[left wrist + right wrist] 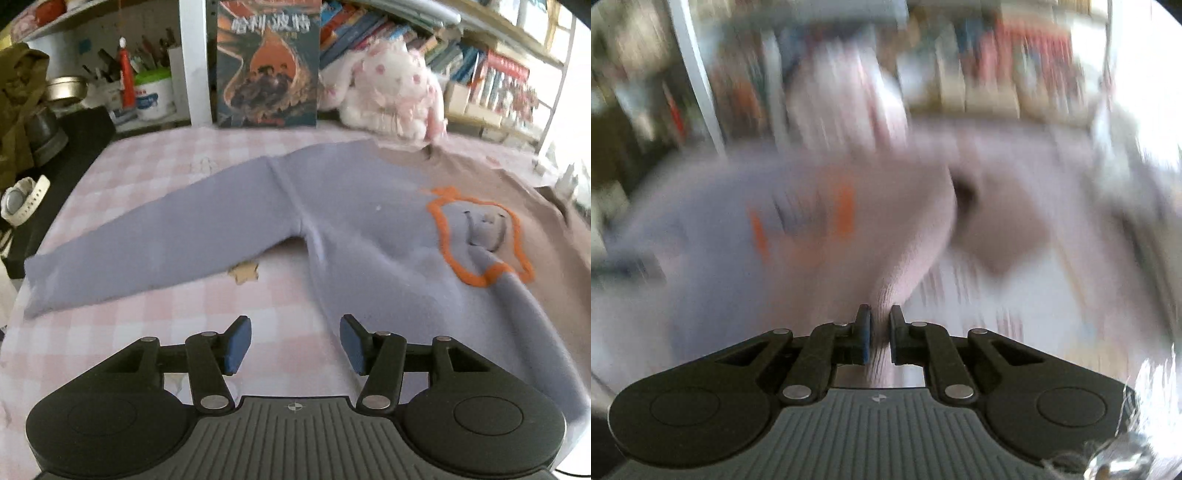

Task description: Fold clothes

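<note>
A two-tone sweater (351, 221), lavender on the left and taupe on the right with an orange outlined motif (480, 236), lies flat on a pink checked tablecloth (147, 317). Its lavender sleeve (147, 243) stretches out to the left. My left gripper (295, 343) hovers open over the cloth at the sweater's near left edge, with nothing between its blue pads. The right wrist view is heavily blurred. There my right gripper (879, 328) is shut on a ribbed end of the sweater's fabric (897, 280), which rises from the pads toward the body (738, 240).
A book (267, 62) stands upright at the table's back edge, with a white spotted plush toy (388, 88) beside it. A white watch (22, 201) lies off the left edge. A white tub (153, 96) and shelves of books (498, 85) fill the background.
</note>
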The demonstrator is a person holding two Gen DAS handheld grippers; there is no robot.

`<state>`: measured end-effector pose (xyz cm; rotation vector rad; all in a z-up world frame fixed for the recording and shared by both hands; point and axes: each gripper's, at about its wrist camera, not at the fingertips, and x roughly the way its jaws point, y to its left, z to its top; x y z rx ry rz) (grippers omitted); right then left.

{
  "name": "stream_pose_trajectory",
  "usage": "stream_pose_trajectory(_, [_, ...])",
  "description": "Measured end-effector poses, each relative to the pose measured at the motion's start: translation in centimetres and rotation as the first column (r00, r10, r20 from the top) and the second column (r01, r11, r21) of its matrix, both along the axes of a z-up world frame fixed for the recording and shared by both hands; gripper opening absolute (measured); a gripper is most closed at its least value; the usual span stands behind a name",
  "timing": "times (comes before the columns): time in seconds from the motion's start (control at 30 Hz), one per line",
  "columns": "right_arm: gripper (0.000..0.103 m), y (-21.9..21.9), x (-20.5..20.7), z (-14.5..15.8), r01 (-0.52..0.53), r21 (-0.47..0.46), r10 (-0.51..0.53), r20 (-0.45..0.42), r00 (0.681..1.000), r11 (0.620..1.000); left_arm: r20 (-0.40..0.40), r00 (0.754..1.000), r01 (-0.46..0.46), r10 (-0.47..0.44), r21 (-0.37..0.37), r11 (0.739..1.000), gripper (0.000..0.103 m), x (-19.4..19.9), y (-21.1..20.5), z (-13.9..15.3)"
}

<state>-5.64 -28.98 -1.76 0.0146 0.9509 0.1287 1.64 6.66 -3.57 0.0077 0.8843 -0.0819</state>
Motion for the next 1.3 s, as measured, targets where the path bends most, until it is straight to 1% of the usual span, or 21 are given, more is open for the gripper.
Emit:
stream_pose_trajectory(0.03, [0.009,-0.1,-0.6,-1.3,0.019,-0.006,-0.019,-0.031,0.999,1.0,-0.001,1.0,0.009,-0.009,0.012,1.0,0.054,-0.1,0.0,-0.1])
stream_pose_trajectory(0.1, [0.01,-0.1,-1.3,-2.6,0.06,-0.01,-0.061,-0.05,0.997,0.998,-0.007,1.0,0.022,-0.022,0.011,1.0,0.054,-0.2,0.0,-0.2])
stream_pose_trajectory(0.23, [0.011,-0.4,-1.4,-2.7,0.116,0.008,-0.116,-0.044,0.992,0.993,-0.017,1.0,0.024,-0.024,0.016,1.0,0.054,-0.2,-0.2,-0.8])
stream_pose_trajectory(0.3, [0.011,-0.3,-1.3,-2.7,0.125,0.005,-0.125,-0.041,0.991,0.992,-0.025,1.0,-0.011,0.011,0.022,1.0,0.053,-0.1,-0.2,-1.2])
stream_pose_trajectory(0.37, [0.011,0.2,-1.2,-2.7,0.121,-0.011,-0.121,-0.036,0.992,0.993,-0.031,0.998,-0.061,0.061,-0.004,0.998,0.053,0.1,0.0,-1.3])
stream_pose_trajectory(0.47, [0.011,0.5,-1.1,-2.8,0.118,-0.029,-0.119,-0.027,0.993,0.993,-0.023,0.996,-0.084,0.083,-0.053,0.995,0.052,0.6,-0.1,-1.5])
stream_pose_trajectory(0.53, [0.011,0.6,-0.9,-2.8,0.12,-0.038,-0.121,-0.021,0.992,0.992,-0.017,0.996,-0.083,0.083,-0.066,0.994,0.052,1.2,-0.4,-1.6])
stream_pose_trajectory(0.67, [0.011,1.0,-0.6,-2.8,0.114,-0.066,-0.116,-0.022,0.993,0.991,-0.008,0.997,-0.074,0.074,-0.122,0.99,0.052,2.3,-0.6,-1.6])
stream_pose_trajectory(0.73, [0.011,1.1,-0.7,-2.9,0.115,-0.072,-0.117,-0.019,0.993,0.991,-0.002,0.998,-0.069,0.069,-0.137,0.988,0.051,2.9,-0.6,-1.7])
stream_pose_trajectory(0.77, [0.011,1.1,-0.7,-2.9,0.116,-0.074,-0.118,-0.017,0.993,0.99,0.002,0.998,-0.067,0.068,-0.141,0.988,0.049,3.2,-0.6,-1.8])
stream_pose_trajectory(0.8, [0.011,1.2,-0.8,-2.9,0.116,-0.077,-0.118,-0.014,0.993,0.99,0.007,0.997,-0.07,0.072,-0.135,0.988,0.039,3.5,-0.7,-1.8])
stream_pose_trajectory(0.83, [0.011,1.2,-0.8,-2.9,0.116,-0.08,-0.117,-0.012,0.993,0.99,0.012,0.997,-0.074,0.076,-0.128,0.989,0.017,3.8,-0.8,-1.9])
stream_pose_trajectory(0.87, [0.011,1.2,-0.8,-2.9,0.116,-0.082,-0.117,-0.01,0.993,0.99,0.011,0.997,-0.076,0.078,-0.128,0.989,0.009,4.0,-0.9,-1.9])
stream_pose_trajectory(0.9, [0.011,1.3,-0.8,-2.9,0.114,-0.087,-0.115,-0.008,0.993,0.99,0.01,0.997,-0.079,0.081,-0.129,0.989,0.004,4.1,-0.9,-1.9])
stream_pose_trajectory(0.97, [0.011,1.5,-0.8,-2.9,0.11,-0.097,-0.111,-0.004,0.994,0.989,0.012,0.997,-0.08,0.082,-0.121,0.989,0.003,4.3,-0.9,-1.9])
stream_pose_trajectory(1.03, [0.011,1.8,-0.7,-2.8,0.099,-0.1,-0.1,-0.005,0.995,0.99,0.023,0.995,-0.096,0.099,-0.091,0.991,0.003,4.1,-0.2,-1.9])
stream_pose_trajectory(1.1, [0.011,2.5,-0.7,-2.7,0.063,-0.069,-0.064,-0.016,0.998,0.996,0.024,0.991,-0.126,0.128,-0.067,0.99,0.003,4.0,0.8,-1.9])
stream_pose_trajectory(1.17, [0.011,3.4,-0.7,-2.7,0.008,-0.042,-0.009,-0.026,1.0,0.999,0.029,0.991,-0.131,0.132,-0.015,0.991,0.003,4.0,1.2,-1.8])
stream_pose_trajectory(1.2, [0.011,4.0,-0.8,-2.7,-0.022,-0.049,0.021,-0.027,0.999,0.999,0.03,0.992,-0.124,0.123,0.004,0.992,0.004,4.1,1.4,-1.8])
stream_pose_trajectory(1.27, [0.012,4.9,-0.8,-2.7,-0.073,-0.072,0.071,-0.029,0.997,0.995,0.033,0.993,-0.112,0.112,0.006,0.994,0.005,4.0,1.5,-1.9])
stream_pose_trajectory(1.3, [0.015,5.1,-0.7,-2.6,-0.083,-0.08,0.08,-0.034,0.996,0.993,0.039,0.993,-0.113,0.113,0.003,0.994,0.006,3.9,1.6,-1.9])
